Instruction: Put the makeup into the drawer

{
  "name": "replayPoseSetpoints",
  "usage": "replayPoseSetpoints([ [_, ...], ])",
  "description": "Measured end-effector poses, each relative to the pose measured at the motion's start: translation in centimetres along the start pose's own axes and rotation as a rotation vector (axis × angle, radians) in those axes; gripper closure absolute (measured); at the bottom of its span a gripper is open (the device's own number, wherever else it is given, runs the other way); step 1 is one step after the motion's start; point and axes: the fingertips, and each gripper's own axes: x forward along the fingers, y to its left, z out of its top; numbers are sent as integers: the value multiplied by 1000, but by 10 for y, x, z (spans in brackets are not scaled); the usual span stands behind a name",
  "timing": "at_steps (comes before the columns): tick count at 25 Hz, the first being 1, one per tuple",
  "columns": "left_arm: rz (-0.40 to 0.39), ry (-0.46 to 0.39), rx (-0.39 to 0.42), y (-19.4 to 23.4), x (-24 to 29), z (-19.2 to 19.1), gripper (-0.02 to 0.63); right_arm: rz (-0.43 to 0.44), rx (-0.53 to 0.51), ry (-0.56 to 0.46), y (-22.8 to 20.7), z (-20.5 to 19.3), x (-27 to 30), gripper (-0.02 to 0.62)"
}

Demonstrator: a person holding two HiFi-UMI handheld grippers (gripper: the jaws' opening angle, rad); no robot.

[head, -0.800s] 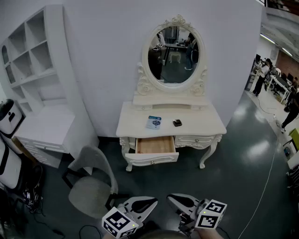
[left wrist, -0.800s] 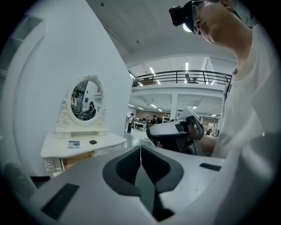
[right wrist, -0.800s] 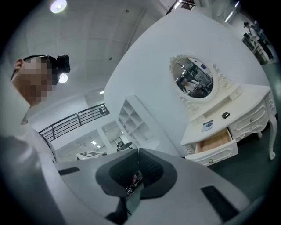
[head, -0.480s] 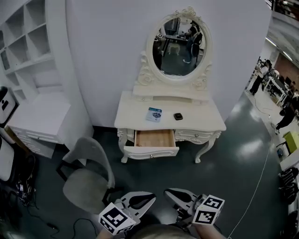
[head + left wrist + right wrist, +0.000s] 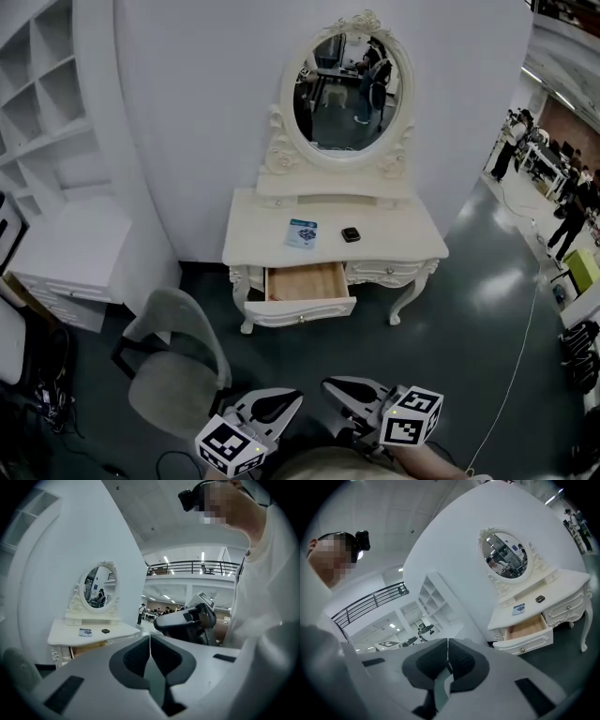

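Left hand-held gripper (image 5: pixel 274 406) low in the head view, jaws closed pad to pad, gripping nothing; right hand-held gripper (image 5: pixel 356 394) just beside it, jaws likewise pressed together on nothing; both point roughly level towards the bench (image 5: pixel 403 246), and both are well apart from it, with dark floor (image 5: pixel 450 347) between.

Bench is a white dressing table with curved legs, set against a white wall; oval mirror (image 5: pixel 342 89) in an ornate white frame stands upright at its back edge.

Makeup sits on the bench top, not in the drawer: small black case (image 5: pixel 351 234) near centre; blue-and-white flat pack (image 5: pixel 302 232) just to its left in the head view, the two near each other but apart.

Drawer (image 5: pixel 305 281) on the left side of the bench front is pulled out, its bare wood inside showing; it sits below the flat pack.

Grey chair (image 5: pixel 173 375) stands on the floor left of the bench, between it and the left hand-held gripper; white shelf unit (image 5: pixel 47 103) at far left; people (image 5: pixel 511 141) stand far off at right.
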Motion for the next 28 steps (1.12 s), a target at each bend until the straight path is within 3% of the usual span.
replayPoseSetpoints([
  [10, 1, 51, 25, 10, 59, 9, 548, 44, 33, 25, -49, 14, -17, 568],
  [15, 11, 79, 70, 14, 110, 28, 548, 80, 44, 5, -83, 47, -36, 568],
  [20, 75, 116, 105, 32, 155, 39, 548, 95, 67, 12, -127, 65, -54, 568],
  [28, 221, 200, 165, 54, 219, 44, 548, 186, 98, 67, -185, 89, -80, 568],
])
